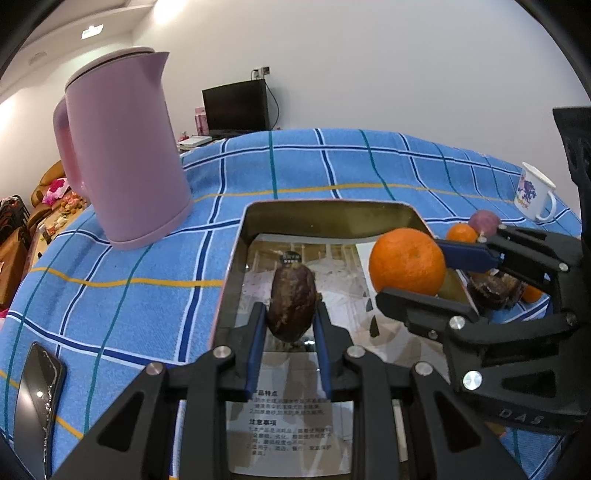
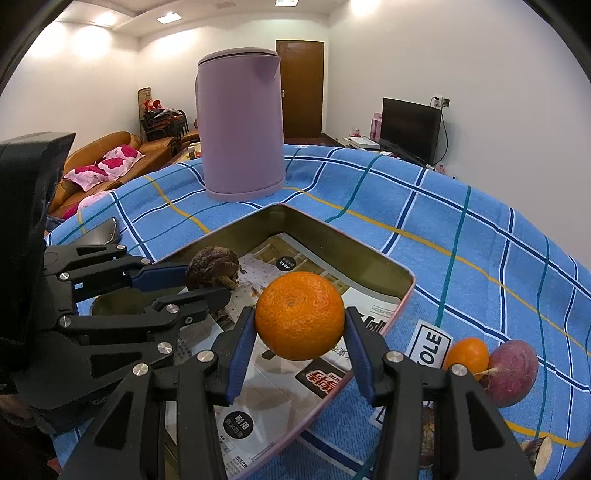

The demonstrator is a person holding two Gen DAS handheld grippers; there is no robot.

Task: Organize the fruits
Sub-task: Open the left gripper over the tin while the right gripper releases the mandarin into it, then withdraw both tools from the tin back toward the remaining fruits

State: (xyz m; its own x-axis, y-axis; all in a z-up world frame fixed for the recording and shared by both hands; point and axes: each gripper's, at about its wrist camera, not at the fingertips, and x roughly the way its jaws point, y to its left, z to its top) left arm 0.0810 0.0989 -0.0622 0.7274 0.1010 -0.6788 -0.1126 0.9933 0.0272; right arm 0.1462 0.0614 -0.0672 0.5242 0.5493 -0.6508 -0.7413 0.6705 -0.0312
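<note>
My right tongs (image 2: 300, 345) pinch the orange (image 2: 300, 320) at its middle over the tin (image 2: 369, 266): firm, light. Left tongs (image 1: 290, 319) grip the wrinkled brown fruit (image 1: 291, 301), probably soft.

I see both fisheye views bright and sharp under recessed ceiling lights (image 2: 168, 17), with black vignette in the corners, straight lines bowed toward the edges, and pale glare on the tin's (image 1: 332, 214) paper lining.
</note>
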